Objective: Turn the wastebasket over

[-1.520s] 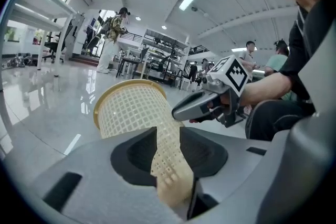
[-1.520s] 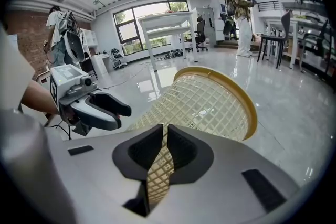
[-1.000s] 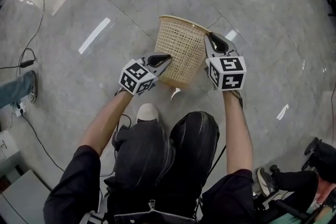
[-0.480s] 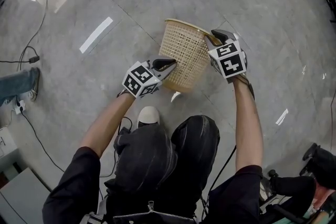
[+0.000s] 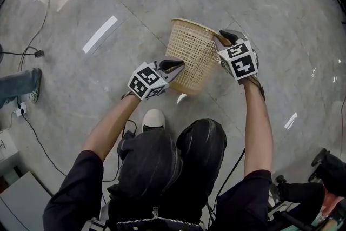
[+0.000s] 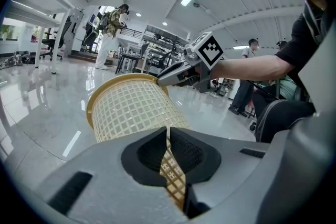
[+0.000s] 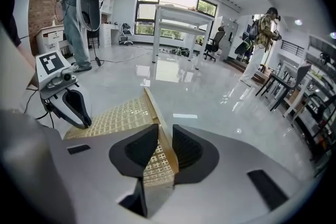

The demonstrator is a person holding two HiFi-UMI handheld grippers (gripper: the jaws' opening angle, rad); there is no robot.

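Okay, wastebasket point(image 5: 190, 57) tilted over floor point(image 5: 97, 78), dead ahead at 12 o'clock, rim pointing away from me. Left gripper point(image 5: 175, 66) at its 8 o'clock, fingers pinched tight on mesh wall near base. Right gripper point(image 5: 223, 38) at 2 o'clock, fingers just been opening, part-open astride rim, not clamped.

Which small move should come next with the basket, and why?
Probably close the right gripper on the rim of the basket. Its jaws have just been opening and straddle the rim without pressing it. Only the left gripper pinches the wall, so turning now risks a slip.
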